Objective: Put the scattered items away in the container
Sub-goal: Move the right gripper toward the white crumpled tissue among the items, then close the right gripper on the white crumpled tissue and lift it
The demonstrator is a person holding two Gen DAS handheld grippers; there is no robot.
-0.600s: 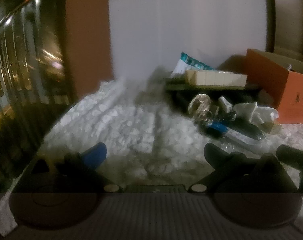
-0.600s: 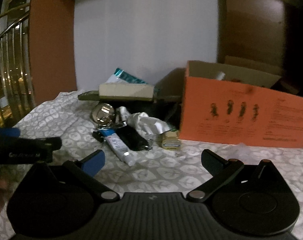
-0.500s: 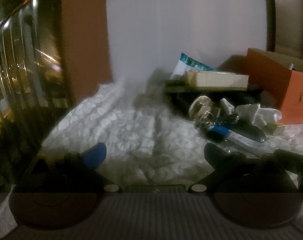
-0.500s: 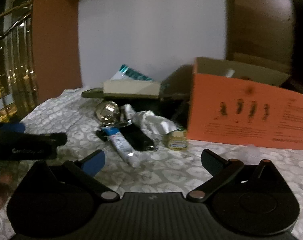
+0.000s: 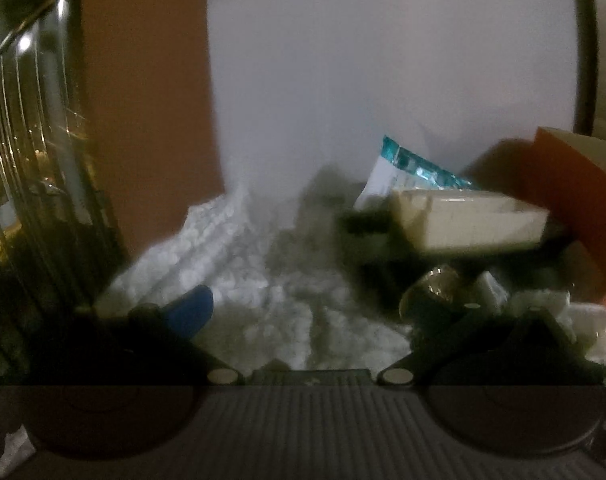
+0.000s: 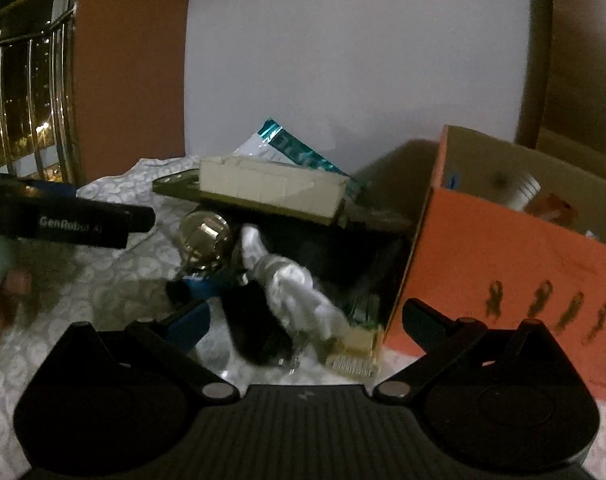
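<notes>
From the left wrist, the left gripper [image 5: 309, 312] had its jaws spread as wide as they go, with only the patterned white tablecloth [image 5: 239, 276] between them. Nothing was gripped. The blurred pile of scattered items lay ahead to the right: a cream box [image 5: 469, 222] on a dark tray, a teal-and-white packet [image 5: 403, 172] behind it, a shiny round jar [image 5: 435, 292] by the right finger. The orange cardboard box [image 5: 563, 192] stood at the right edge of the table.

From the right wrist, the right gripper [image 6: 305, 322] also stood fully apart and held nothing. Between its fingers lay a black object [image 6: 251, 320], crumpled white plastic [image 6: 299, 292] and a small yellowish carton [image 6: 355, 354]; whether any pad touched them could not be told. The orange cardboard box stood just beside the right finger, open-topped, already containing a few things. The left gripper's finger reached in from the left edge, over the tablecloth
</notes>
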